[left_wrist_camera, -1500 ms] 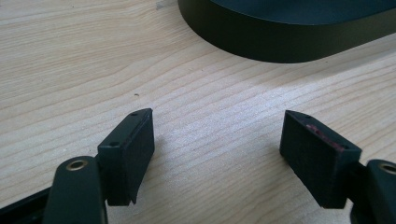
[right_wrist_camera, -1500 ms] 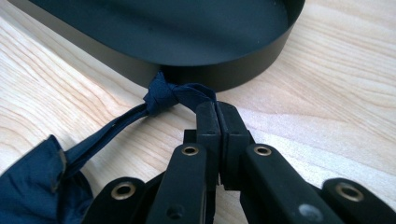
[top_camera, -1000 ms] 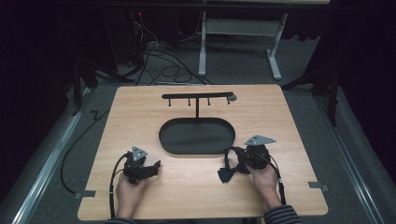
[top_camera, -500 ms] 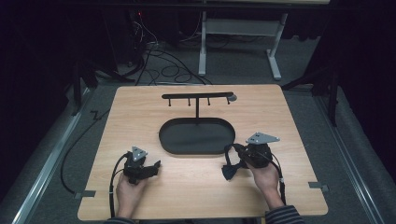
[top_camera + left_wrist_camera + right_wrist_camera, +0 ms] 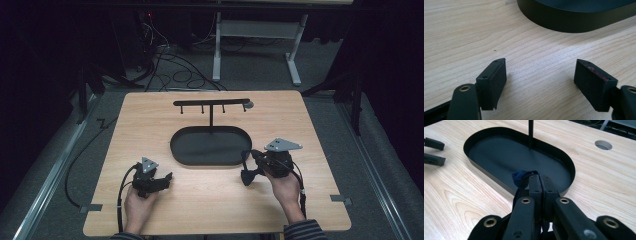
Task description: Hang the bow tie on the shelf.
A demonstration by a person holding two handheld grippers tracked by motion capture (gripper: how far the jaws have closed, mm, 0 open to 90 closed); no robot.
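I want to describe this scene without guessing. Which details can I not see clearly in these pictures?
- Dark blue item, right gripper view: mostly hidden by the shut right gripper; its kind is unclear.
- Stand's hooks, high view: too small to tell details.
- Black tray, left gripper view: cut off by the top edge.

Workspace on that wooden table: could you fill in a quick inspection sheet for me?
Surface: pale wooden table, round hole at the far right.
Job's things: black oval tray with a hook stand; dark blue fabric item.
Clutter: nothing seen.
Grippers: left tool open above bare wood; right tool shut on the fabric item beside the tray.
Cables: one cable trails from each tool; more lie on the floor.
Surroundings: dark room, white frame behind.
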